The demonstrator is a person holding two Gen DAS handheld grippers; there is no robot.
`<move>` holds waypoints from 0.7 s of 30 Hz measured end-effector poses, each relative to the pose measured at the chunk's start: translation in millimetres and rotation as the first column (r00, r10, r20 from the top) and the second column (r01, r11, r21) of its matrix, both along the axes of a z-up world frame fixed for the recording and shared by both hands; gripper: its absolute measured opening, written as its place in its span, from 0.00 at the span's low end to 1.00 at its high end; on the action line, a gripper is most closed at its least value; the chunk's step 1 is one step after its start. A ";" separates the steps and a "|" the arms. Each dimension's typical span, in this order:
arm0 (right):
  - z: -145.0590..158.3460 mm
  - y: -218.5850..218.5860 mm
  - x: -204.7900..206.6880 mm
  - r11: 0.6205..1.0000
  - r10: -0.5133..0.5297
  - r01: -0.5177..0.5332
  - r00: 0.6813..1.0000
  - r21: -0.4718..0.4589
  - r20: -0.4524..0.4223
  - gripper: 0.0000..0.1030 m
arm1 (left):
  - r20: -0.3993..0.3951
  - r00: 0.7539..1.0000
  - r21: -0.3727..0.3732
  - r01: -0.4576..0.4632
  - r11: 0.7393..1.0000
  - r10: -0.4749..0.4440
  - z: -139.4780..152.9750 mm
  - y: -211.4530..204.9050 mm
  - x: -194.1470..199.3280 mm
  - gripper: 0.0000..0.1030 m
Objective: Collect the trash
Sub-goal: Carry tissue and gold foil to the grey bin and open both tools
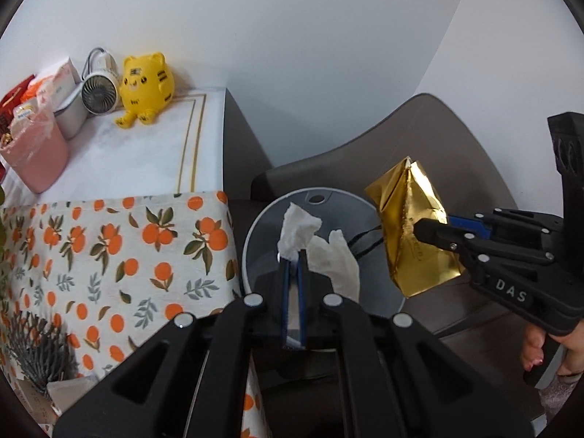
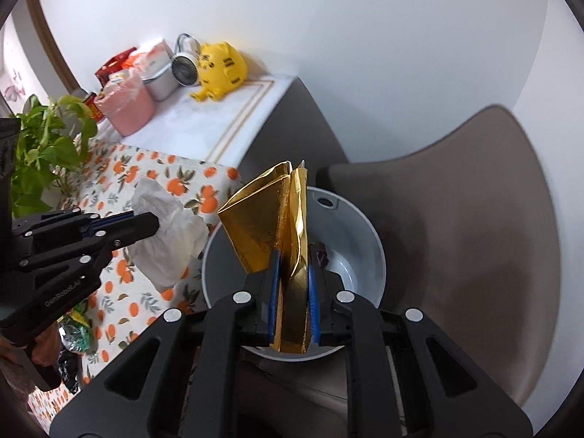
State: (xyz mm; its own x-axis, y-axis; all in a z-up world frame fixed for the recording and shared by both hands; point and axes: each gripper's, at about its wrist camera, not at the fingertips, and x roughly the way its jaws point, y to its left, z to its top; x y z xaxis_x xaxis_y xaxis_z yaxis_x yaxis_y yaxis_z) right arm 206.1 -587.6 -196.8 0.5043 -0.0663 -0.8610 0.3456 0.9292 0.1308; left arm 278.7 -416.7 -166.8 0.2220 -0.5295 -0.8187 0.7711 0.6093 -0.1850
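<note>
Your left gripper (image 1: 292,255) pinches white tissue (image 1: 317,241) | your right gripper (image 2: 294,270) pinches gold bag (image 2: 270,215) | gray bin (image 2: 365,233) just below both.

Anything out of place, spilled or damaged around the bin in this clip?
Nothing spilled or damaged. The left gripper pinches a crumpled tissue and the right gripper a creased gold foil bag, both over the grey bin. One oddity: the bin sits on a chair.
</note>
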 end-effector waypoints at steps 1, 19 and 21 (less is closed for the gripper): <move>-4.1 -2.6 0.2 1.000 -0.005 0.005 1.000 0.004 -0.006 0.13 | -0.003 1.000 0.006 0.001 1.000 -0.001 -4.3 -2.4 2.4 0.04; -15.4 -14.0 -6.8 0.999 -0.051 0.051 0.998 -0.009 -0.022 0.44 | -0.032 0.999 0.034 -0.007 0.999 0.008 -34.4 -26.5 11.6 0.54; -12.9 -13.1 -9.6 0.999 -0.052 0.052 0.998 -0.011 -0.021 0.44 | -0.031 0.999 0.035 -0.013 0.999 0.014 -31.3 -24.6 11.3 0.54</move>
State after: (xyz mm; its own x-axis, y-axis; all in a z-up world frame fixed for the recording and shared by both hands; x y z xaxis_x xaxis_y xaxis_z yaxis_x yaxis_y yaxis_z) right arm 196.5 -600.6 -209.7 0.4812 -0.1011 -0.8708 0.3958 0.9114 0.1129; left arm 290.0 -441.3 -198.1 0.2029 -0.4980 -0.8431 0.7572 0.6257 -0.1874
